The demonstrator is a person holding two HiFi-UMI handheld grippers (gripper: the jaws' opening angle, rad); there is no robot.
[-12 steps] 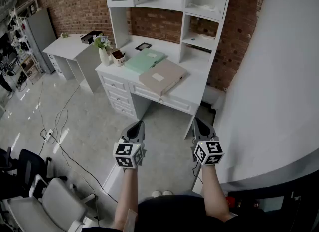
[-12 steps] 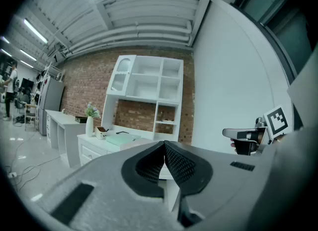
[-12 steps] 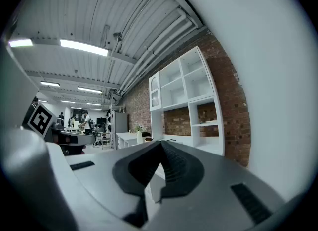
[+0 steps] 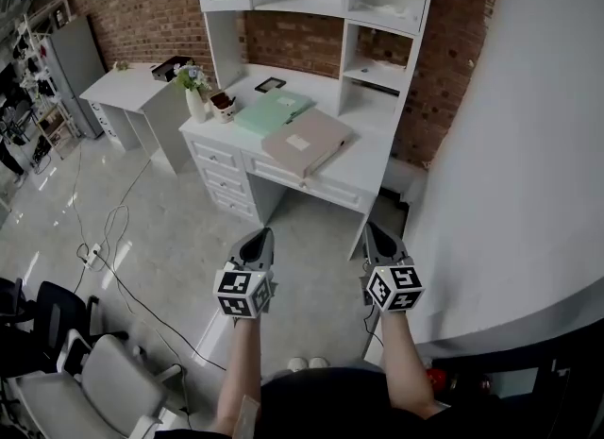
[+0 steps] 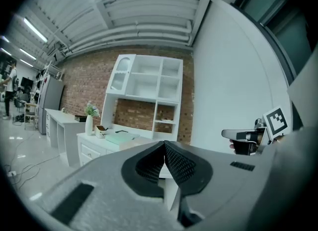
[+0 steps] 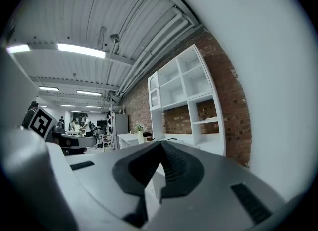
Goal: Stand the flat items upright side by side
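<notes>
Head view has the person standing well back from the white desk (image 4: 370, 171), so to my eye nothing of the job has begun. Both flat items lie on the desktop. A pale green folder (image 4: 274, 111) rests on its face, and a thicker beige binder (image 4: 307, 142) lies just beside it toward the front edge, also flat. Whether their edges touch or overlap I cannot tell from here. Neither one stands upright. The left gripper (image 4: 264, 233) and the right gripper (image 4: 371, 228) are held out over the floor, well apart from the desk and pointing roughly level toward it. Each gripper's own view shows its ribbed pads pressed tip to tip with nothing between them, so both are closed and empty. A vase of flowers (image 4: 194, 95) stands at the desk's left end. A small dark flat thing (image 4: 271, 85) lies behind the folder, and I cannot say whether it counts among the items. Everything is left, I'd judge: walk up, open the jaws, tip each item onto its edge and set the two together. The binder looks stiff enough to stand alone. The thin folder will probably flop unless it leans on the binder or the shelf unit (image 4: 345, 55).
</notes>
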